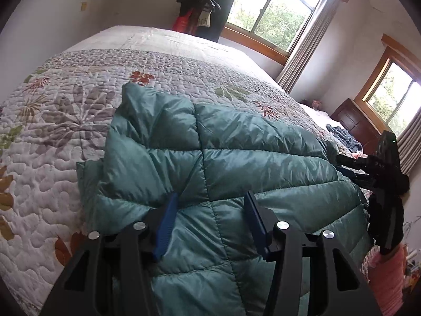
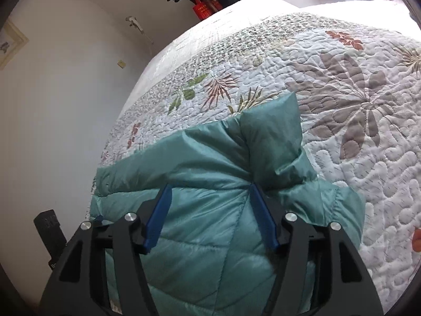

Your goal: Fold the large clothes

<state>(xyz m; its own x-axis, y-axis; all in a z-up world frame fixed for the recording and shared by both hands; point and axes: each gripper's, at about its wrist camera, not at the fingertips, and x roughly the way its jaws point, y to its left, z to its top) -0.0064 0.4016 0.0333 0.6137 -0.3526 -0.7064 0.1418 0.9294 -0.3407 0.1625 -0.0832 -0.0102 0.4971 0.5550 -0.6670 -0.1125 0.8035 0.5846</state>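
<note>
A teal quilted down jacket (image 1: 210, 144) lies folded into a bundle on the bed, one puffy corner sticking up at its far end (image 2: 271, 142). My left gripper (image 1: 210, 194) is open just above the near part of the jacket, its blue pads (image 1: 167, 223) spread wide over the fabric and gripping nothing. My right gripper (image 2: 210, 186) is also open over the jacket (image 2: 205, 210), with one pad (image 2: 260, 216) against a seam below the raised corner. In the left wrist view the right gripper (image 1: 352, 168) reaches in at the jacket's right edge.
The bed carries a white floral quilt (image 1: 65, 121) that spreads beyond the jacket (image 2: 355, 105). Dark clothes hang on a rack (image 1: 205, 8) by a window past the bed's far end. A blue cloth (image 1: 342, 134) lies at the right edge. A person's pink sleeve (image 1: 386, 273) shows low right.
</note>
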